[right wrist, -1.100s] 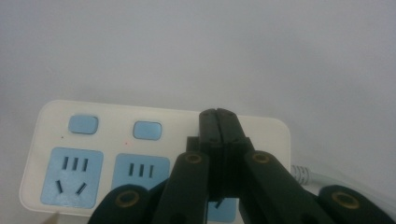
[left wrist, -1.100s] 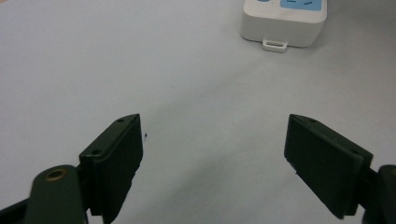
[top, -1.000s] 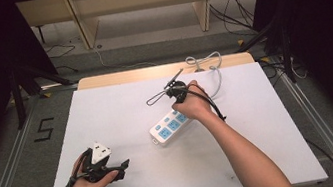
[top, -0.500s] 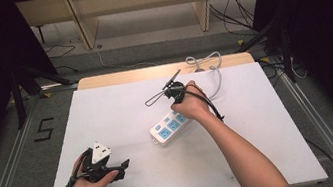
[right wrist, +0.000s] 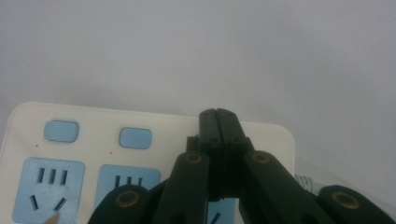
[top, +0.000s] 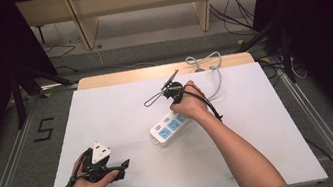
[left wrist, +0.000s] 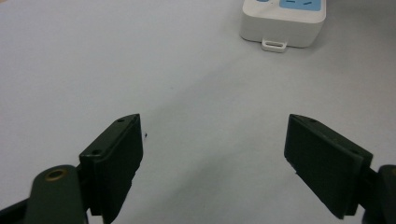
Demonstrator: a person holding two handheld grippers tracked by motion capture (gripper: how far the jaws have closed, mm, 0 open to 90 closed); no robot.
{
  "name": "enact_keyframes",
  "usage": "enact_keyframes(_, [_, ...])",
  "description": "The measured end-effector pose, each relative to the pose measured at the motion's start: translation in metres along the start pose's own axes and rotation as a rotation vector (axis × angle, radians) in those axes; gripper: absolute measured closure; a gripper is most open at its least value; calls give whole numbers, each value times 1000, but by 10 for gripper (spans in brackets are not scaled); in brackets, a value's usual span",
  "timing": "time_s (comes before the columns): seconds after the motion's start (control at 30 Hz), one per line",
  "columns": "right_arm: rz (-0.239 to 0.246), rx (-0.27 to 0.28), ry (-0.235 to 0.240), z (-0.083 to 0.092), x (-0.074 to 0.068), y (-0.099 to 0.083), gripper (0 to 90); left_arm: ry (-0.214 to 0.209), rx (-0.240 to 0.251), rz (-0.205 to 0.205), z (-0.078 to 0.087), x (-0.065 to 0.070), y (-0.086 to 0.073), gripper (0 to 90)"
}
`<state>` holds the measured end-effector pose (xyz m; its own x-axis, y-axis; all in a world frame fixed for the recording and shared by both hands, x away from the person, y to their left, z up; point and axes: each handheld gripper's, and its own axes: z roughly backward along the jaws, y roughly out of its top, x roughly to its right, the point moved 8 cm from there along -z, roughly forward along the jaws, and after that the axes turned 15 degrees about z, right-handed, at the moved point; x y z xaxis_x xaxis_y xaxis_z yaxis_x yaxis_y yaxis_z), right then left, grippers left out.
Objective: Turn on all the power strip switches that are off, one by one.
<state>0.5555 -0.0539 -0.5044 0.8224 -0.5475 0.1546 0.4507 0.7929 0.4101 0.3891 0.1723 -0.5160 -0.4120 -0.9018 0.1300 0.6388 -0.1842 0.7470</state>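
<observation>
A white power strip (top: 166, 130) with blue sockets lies slanted in the middle of the white table (top: 261, 129). My right gripper (right wrist: 218, 114) is shut with nothing between its jaws. Its tips stand over the strip's (right wrist: 261, 135) top face, beside two blue buttons (right wrist: 135, 138); whether they touch it I cannot tell. The right hand (top: 190, 104) holds it above the strip's far end. My left gripper (top: 119, 170) rests near the table's front left, jaws wide open and empty (left wrist: 215, 158), pointing toward the strip's near end (left wrist: 282, 21).
The strip's grey cable (top: 213, 73) curls off toward the table's back edge. A wooden strip (top: 116, 78) borders the back of the table. Metal rails (top: 309, 111) run along the floor on both sides.
</observation>
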Motion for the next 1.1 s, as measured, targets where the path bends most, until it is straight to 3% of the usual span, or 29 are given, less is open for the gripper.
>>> enact_keyframes(0.4, [14,-23,4,-1,1,-1,900,-1,2,-5,1,0,1,194])
enact_keyframes(0.87, [-12,-33,-1,-4,0,-2,900,2,1,-1,1,-2,1,195])
enact_keyframes(1.1, [-27,-28,17,-5,0,-3,900,-4,1,-3,1,0,1,195])
